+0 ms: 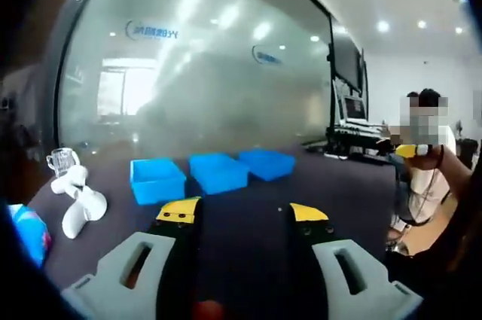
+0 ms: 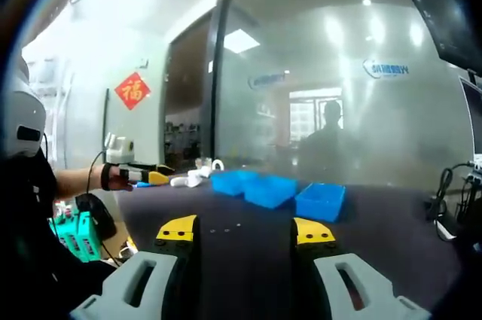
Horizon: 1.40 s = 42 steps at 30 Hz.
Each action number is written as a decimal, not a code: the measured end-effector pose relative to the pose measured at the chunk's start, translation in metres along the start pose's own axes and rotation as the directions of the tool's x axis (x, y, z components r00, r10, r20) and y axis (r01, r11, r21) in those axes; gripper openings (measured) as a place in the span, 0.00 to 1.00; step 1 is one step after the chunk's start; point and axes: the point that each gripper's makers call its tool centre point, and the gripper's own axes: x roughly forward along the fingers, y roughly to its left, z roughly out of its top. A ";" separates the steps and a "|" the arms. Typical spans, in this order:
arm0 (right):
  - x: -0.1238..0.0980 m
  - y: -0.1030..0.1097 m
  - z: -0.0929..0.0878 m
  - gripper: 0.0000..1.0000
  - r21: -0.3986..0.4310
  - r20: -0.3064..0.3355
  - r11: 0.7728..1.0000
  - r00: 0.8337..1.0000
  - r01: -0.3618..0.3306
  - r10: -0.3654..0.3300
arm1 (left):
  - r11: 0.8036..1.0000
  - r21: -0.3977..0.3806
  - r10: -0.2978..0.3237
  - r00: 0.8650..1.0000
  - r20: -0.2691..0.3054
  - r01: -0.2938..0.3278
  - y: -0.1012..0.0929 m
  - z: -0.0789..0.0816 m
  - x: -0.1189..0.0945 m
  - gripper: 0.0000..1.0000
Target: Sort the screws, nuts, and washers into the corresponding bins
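In the left gripper view, the left gripper [image 1: 243, 213] hovers over the dark table [image 1: 331, 184] with its yellow-tipped fingers spread apart and nothing between them. 3 blue bins [image 1: 217, 172] stand in a row at the table's far side, before a frosted glass wall [image 1: 203, 71]. A white figurine [image 1: 77, 201] lies near the left bin. In the right gripper view, the right gripper [image 2: 245, 231] is likewise open and empty — small hardware pieces [image 2: 225, 227], too tiny to identify, lie scattered just ahead of it, short of the bins.
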 end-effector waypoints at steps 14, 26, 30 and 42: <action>0.005 0.000 -0.005 0.44 0.001 -0.011 1.000 1.000 -0.002 0.002 | 0.987 0.047 -0.152 0.986 -0.074 0.155 -0.028 -0.005 -0.024 0.47; 0.007 0.005 -0.015 0.44 -0.019 -0.052 1.000 0.999 -0.014 0.013 | 0.973 0.080 -0.197 0.961 -0.195 0.216 -0.044 -0.013 0.010 0.47; 0.009 0.009 -0.020 0.44 -0.020 -0.064 1.000 0.998 -0.023 0.022 | 0.967 0.088 -0.215 0.952 -0.216 0.238 -0.051 -0.010 0.030 0.47; 0.006 0.010 -0.027 0.44 -0.025 -0.083 0.999 0.996 -0.027 0.025 | 0.939 0.132 -0.254 0.900 -0.354 0.317 -0.066 -0.022 0.103 0.47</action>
